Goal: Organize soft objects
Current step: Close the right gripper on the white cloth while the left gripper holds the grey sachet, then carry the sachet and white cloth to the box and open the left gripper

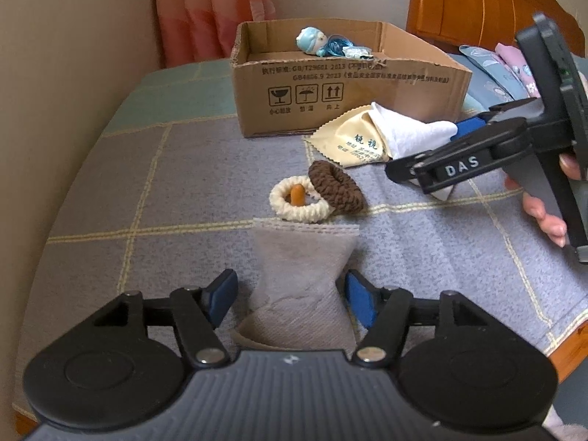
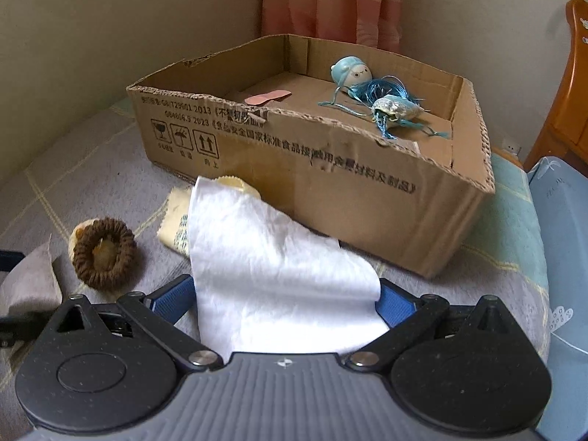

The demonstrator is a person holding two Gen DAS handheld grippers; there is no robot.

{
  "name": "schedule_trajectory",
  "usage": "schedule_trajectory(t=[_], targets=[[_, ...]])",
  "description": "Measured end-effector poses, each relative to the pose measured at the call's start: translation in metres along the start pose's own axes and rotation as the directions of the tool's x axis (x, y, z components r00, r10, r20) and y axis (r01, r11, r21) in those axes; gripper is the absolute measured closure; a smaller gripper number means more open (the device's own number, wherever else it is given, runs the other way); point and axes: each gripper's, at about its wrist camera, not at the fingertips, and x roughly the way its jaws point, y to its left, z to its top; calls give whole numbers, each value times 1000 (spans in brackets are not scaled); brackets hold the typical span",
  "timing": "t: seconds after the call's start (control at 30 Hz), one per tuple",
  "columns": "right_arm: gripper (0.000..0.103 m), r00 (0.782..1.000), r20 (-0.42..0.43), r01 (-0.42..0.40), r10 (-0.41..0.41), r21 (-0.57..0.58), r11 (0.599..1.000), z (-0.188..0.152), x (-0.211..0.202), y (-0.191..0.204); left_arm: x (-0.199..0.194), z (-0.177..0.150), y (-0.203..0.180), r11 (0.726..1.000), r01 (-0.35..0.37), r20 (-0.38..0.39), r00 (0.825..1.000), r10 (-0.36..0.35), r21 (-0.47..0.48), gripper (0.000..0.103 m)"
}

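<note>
My left gripper [image 1: 290, 294] is open around a grey fabric pouch [image 1: 301, 275] lying on the bed; its blue pads [image 1: 356, 301] stand just off the pouch's sides. My right gripper [image 2: 286, 301] is open with a white cloth [image 2: 272, 257] lying between its pads [image 2: 395, 303]; it also shows in the left wrist view [image 1: 415, 134]. Under the cloth lies a yellow lens cloth [image 1: 352, 141]. A cream hair ring [image 1: 294, 202] and a brown hair ring [image 1: 336, 185] overlap ahead of the pouch. An open cardboard box [image 2: 330, 169] holds a blue doll [image 2: 351, 70] with blue strings.
The bed has a grey and green checked cover [image 1: 165, 169]. A beige wall and pink curtain [image 1: 209, 11] stand behind the box. A wooden headboard [image 1: 477, 0] and patterned pillows [image 1: 492, 73] lie at the right. A pink strip [image 2: 268, 97] lies in the box.
</note>
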Motion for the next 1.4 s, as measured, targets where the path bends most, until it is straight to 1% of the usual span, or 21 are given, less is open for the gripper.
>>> schedule_trajectory(t=[0.2, 0.33, 0.47, 0.5, 0.57, 0.7, 0.97, 1.17, 1.3, 1.4], targets=[[0, 1000, -13, 16, -15, 11, 1000, 7, 5, 1, 0, 0, -3, 1000, 11, -2, 1000, -11, 5, 38], [12, 999, -11, 37, -36, 21, 999, 8, 1, 0, 0, 1, -4, 1000, 12, -3, 1000, -12, 10, 41], [24, 999, -7, 54, -54, 31, 998, 2, -8, -2, -1, 1, -3, 1000, 14, -5, 1000, -14, 11, 57], [26, 998, -7, 58, -58, 32, 998, 1, -10, -2, -1, 2, -3, 1000, 14, -6, 1000, -14, 11, 59], [30, 998, -7, 56, -56, 31, 998, -1, -15, -3, -2, 2, -2, 1000, 16, -7, 1000, -16, 6, 62], [31, 998, 6, 57, -58, 38, 998, -5, -29, -1, -6, 3, -3, 1000, 18, -2, 1000, -18, 25, 68], [31, 997, 52, 53, -55, 27, 998, -11, -71, 1, -20, 6, -7, 997, 24, 12, 1000, -25, 71, 70], [32, 996, 60, 57, -58, 29, 998, -8, -90, -3, -31, 10, -7, 996, 25, 28, 999, -27, 86, 70], [32, 995, 82, 61, -63, 30, 998, -1, -101, -3, -39, 20, -4, 996, 33, 44, 998, -37, 85, 70], [32, 992, 110, 63, -65, 25, 998, 4, -112, -4, -43, 33, -2, 995, 25, 64, 997, -32, 93, 70]])
